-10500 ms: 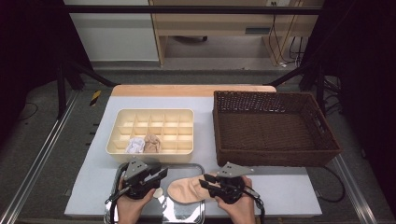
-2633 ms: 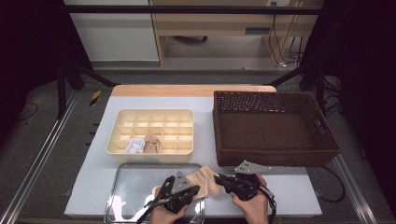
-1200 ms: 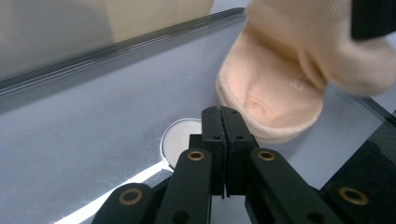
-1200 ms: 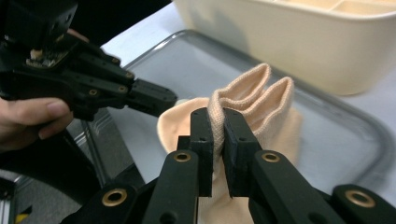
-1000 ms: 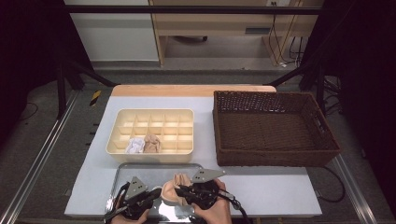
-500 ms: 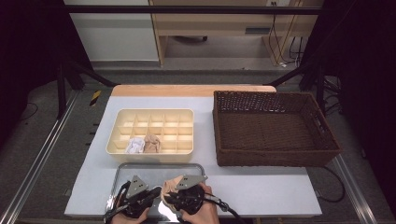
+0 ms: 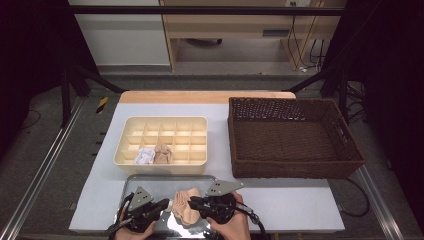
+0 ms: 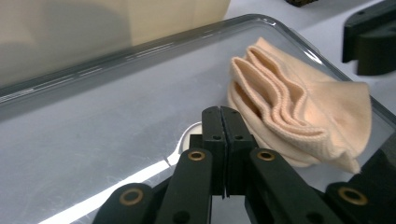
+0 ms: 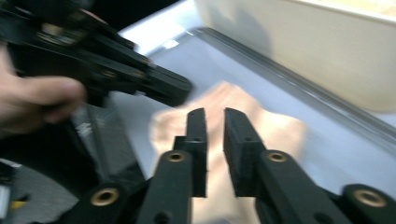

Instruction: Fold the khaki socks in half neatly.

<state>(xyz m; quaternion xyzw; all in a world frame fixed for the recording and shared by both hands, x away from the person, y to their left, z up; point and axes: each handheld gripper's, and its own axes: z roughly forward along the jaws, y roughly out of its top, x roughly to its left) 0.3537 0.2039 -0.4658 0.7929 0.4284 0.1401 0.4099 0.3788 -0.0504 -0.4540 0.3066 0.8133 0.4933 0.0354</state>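
1. While both hands sit at the bottom middle of the high view, a peach sock [image 7: 186, 210] lies folded on a shiny metal tray [image 7: 150, 182] between the two tools.
2. The left gripper [image 7: 162, 206] is at the bottom left of the tray, and its tip points right at the sock.
3. In the left gripper view its two black jaws are pressed flat together with nothing between them.
4. In that same view the sock [image 8: 299, 123] lies just to the right of the jaw tips, bunched in soft folds, near the tray's [image 8: 116, 51] curved rim.
5. The right gripper [image 7: 192, 203] comes in from the bottom right of the sock, and its tip is over the sock.
6. In the right gripper view [image 9: 214, 114] its jaws have a thin gap, and the blurry sock [image 9: 280, 135] shows behind and through that gap.
7. I cannot tell if the pads pinch the cloth.
8. Above the tray, in the middle left of the high view, stands a cream box with many small cells [image 7: 162, 125].
9. Two of its front cells hold small bundles, one white [image 7: 145, 156] and one tan [image 7: 162, 154].
10. A dark woven basket [image 7: 345, 167] stands at the right of the high view.
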